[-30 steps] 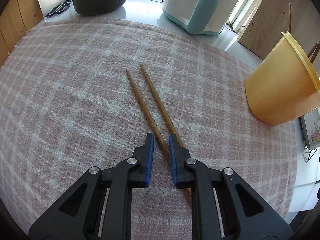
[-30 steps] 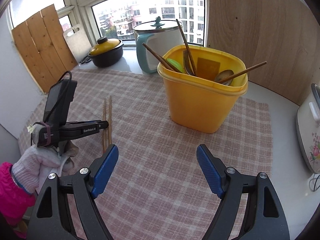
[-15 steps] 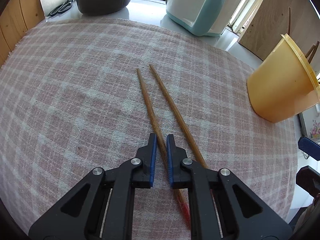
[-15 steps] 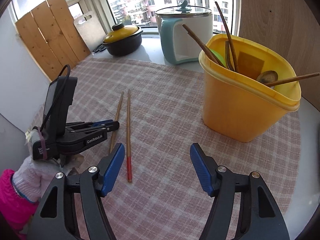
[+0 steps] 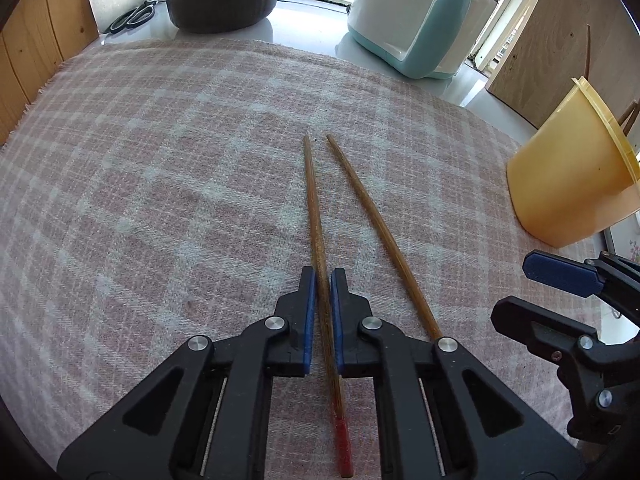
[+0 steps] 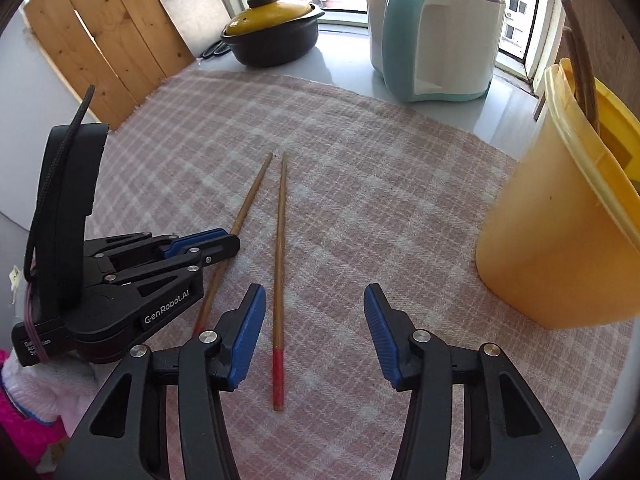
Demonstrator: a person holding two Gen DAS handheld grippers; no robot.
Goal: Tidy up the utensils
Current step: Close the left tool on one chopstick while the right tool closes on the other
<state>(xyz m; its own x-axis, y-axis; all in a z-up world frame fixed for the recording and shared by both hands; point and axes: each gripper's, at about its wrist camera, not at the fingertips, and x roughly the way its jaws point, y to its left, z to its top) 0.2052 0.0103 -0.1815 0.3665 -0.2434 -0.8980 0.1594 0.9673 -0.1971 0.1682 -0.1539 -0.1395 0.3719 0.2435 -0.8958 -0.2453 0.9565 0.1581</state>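
Two wooden chopsticks with red ends lie on the pink checked cloth [image 5: 160, 160]. My left gripper [image 5: 323, 280] is shut on the left chopstick [image 5: 314, 208], near its red end; it also shows in the right wrist view [image 6: 224, 240]. The other chopstick [image 5: 376, 228] lies free to its right, and in the right wrist view [image 6: 280, 240] just right of my right gripper's left finger. My right gripper [image 6: 314, 308] is open and empty, low over the cloth. The yellow utensil bin [image 6: 560, 220] stands at the right with several utensils in it.
A white and teal pot [image 6: 432, 36] and a dark casserole with a yellow lid [image 6: 272, 32] stand at the back by the window. Scissors [image 5: 132, 18] lie at the back left. Wooden boards [image 6: 100, 40] lean at the left.
My left gripper has closed on the left chopstick. My right gripper has come down and forward over the cloth beside the free chopstick, nearer to the bin.
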